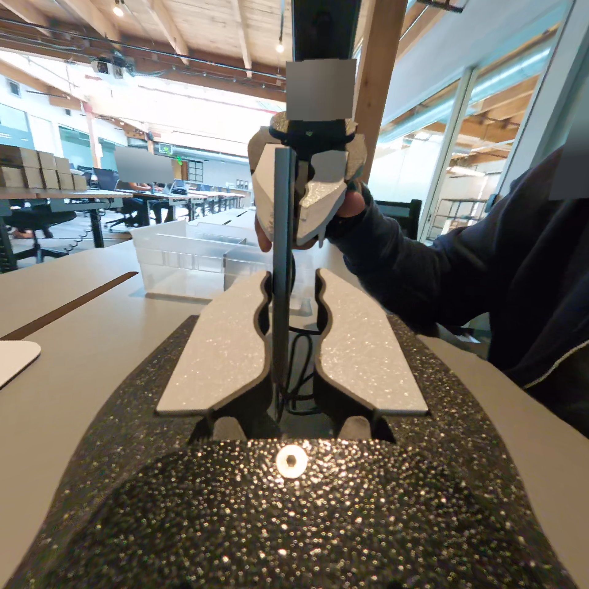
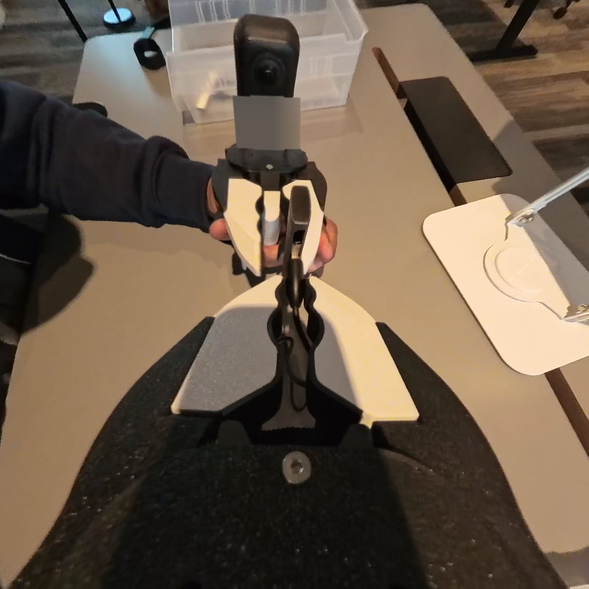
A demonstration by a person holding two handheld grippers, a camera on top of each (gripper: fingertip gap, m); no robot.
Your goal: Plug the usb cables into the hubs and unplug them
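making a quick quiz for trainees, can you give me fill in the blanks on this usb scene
1. The slim grey hub stands upright between the fingers of the ___ gripper.
2. The right gripper is shut on the plug end of the black ___.
3. The clear plastic bin rests on the ___, beyond both grippers.

Missing words: left; cable; table
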